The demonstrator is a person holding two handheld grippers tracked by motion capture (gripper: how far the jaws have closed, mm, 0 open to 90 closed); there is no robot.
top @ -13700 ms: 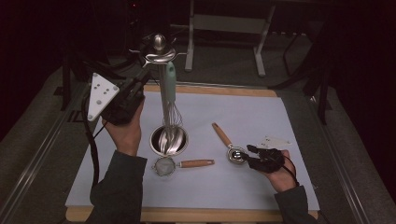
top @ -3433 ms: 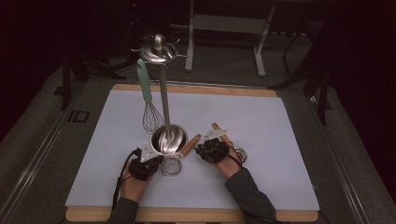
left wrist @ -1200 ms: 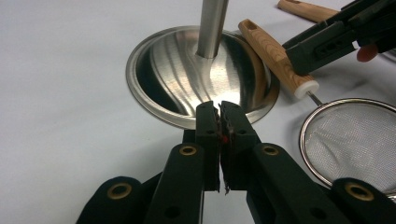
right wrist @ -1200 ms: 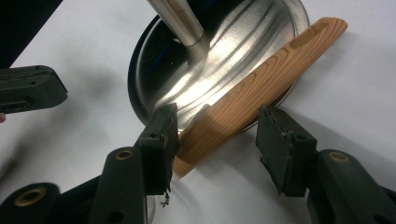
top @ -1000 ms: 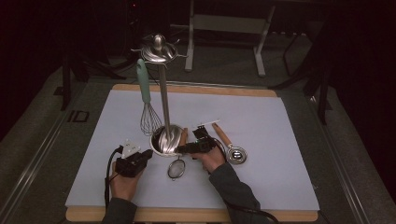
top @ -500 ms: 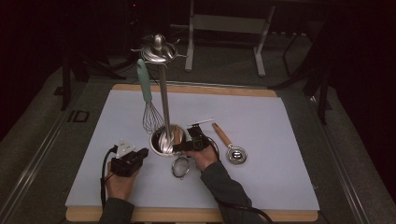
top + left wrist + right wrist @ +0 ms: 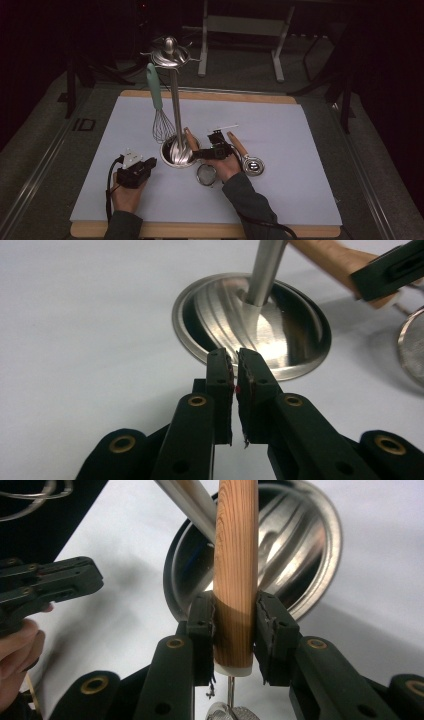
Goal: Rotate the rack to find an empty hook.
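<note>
High view: polished steel stand rises from its round dished base on the pale mat; a mint-handled whisk hangs from its top. Right gripper lifts the wooden-handled strainer beside the base. Open mat lies all round.
Left gripper view: left gripper, jaws nearly closed on nothing, sits just short of the base rim.
Right gripper view: jaws clamp the smooth, grained strainer handle near its white end

Dim lab or studio, white mat on a wooden table, metal stand legs behind
</note>
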